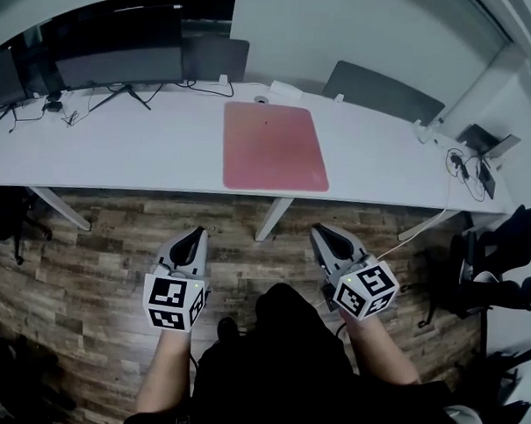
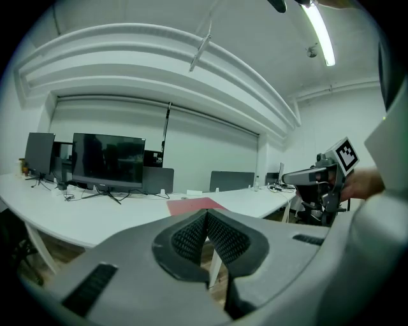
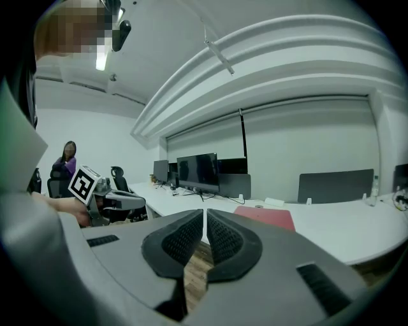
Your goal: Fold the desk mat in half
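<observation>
A red desk mat point(image 1: 274, 147) lies flat and unfolded on the long white desk point(image 1: 131, 142), its near edge at the desk's front edge. It also shows in the left gripper view as the mat point(image 2: 191, 205), and in the right gripper view as the mat point(image 3: 264, 218). Both grippers hang over the wooden floor, short of the desk and pointing toward it. My left gripper point(image 1: 199, 230) is shut and empty, left of the mat. My right gripper point(image 1: 317, 229) has its jaws almost together with nothing between them, just below the mat's right corner.
Monitors point(image 1: 118, 64) and cables stand at the desk's back left. A dark panel point(image 1: 383, 92) leans at the back right, near a socket with cords point(image 1: 461, 163). Office chairs point(image 1: 505, 266) crowd the right side. Desk legs point(image 1: 273, 219) stand under the mat. A seated person point(image 3: 68, 156) is far off.
</observation>
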`<state>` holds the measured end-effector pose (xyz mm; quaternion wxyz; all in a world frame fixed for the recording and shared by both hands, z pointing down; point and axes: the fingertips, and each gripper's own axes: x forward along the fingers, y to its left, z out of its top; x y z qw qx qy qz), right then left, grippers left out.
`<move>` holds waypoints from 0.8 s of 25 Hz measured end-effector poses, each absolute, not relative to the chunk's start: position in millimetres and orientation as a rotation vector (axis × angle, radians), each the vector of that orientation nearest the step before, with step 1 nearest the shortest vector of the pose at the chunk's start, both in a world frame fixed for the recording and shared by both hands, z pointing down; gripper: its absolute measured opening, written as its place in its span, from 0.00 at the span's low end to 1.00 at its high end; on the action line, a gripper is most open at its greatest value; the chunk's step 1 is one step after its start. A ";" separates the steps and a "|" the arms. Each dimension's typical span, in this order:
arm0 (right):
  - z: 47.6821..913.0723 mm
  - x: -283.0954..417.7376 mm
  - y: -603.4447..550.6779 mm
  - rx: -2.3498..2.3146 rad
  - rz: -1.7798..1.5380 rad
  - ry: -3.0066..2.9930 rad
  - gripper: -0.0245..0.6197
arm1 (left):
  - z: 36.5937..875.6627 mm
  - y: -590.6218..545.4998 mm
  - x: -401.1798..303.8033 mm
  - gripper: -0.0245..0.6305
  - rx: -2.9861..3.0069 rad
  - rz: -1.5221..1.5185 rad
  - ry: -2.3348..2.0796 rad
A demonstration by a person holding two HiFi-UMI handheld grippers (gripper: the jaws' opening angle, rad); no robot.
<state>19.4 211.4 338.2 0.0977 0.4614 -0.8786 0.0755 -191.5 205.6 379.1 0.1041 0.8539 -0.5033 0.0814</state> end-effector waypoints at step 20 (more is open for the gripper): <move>395.3 140.6 -5.0 1.311 0.346 -2.649 0.15 | 411.7 1.6 -51.1 0.05 2.529 0.588 -1.412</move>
